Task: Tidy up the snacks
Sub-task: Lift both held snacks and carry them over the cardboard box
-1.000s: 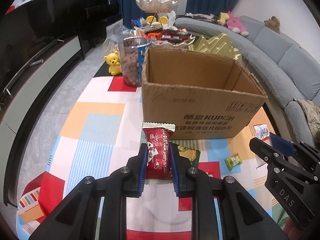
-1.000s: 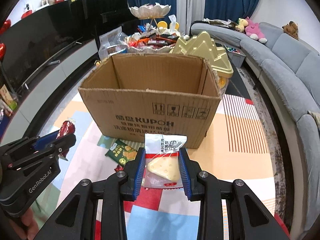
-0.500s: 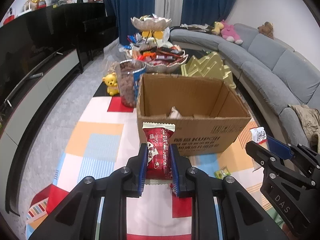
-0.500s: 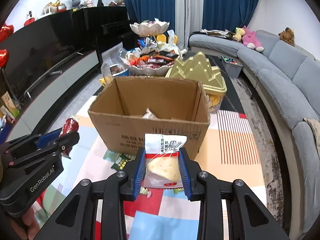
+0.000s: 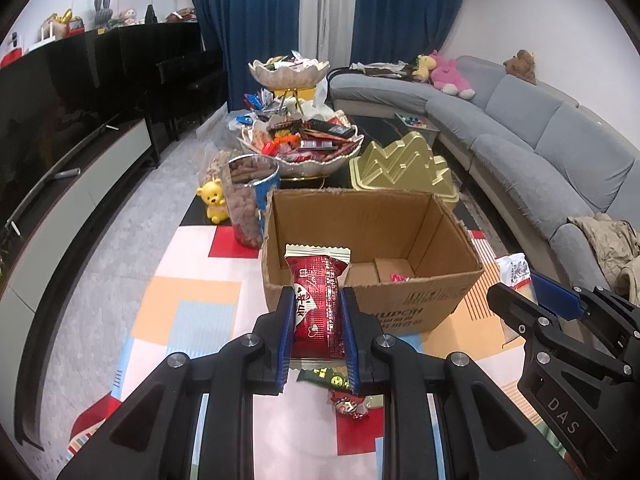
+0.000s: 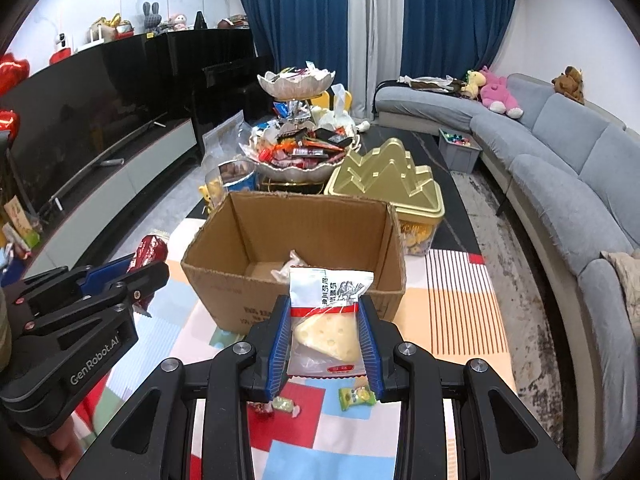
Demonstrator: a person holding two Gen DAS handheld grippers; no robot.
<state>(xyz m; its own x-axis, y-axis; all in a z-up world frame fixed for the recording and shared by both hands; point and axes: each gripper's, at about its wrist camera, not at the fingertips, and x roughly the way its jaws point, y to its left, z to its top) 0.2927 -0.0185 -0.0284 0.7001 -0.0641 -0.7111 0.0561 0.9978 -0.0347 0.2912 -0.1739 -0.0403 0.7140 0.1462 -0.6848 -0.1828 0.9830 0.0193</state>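
Left wrist view: yellow bear toy at far left on the floor, clear tub of brown snacks just beside it, touching the cardboard box at its left wall. Left gripper fingers pinch a red snack packet upright, held over the box's near left edge. Box is open on the colourful mat; a small pink wrapper lies on its floor. Small wrapped candies and a green packet sit on the mat under the fingers. Behind the box: tiered bowl stand heaped with snacks, gold mountain-shaped box to its right. Right gripper enters at the right edge, a white packet partly seen in it. Grey sofa along the right.

Right wrist view: left gripper at left edge with the red snack packet clamped. Cardboard box centre, with a crumpled clear wrapper inside. Right gripper fingers pinch a white cheese packet upright, in front of the box's near wall. Green candy and another pale candy on the mat below. Gold mountain-shaped box behind the box to the right, sofa far right.
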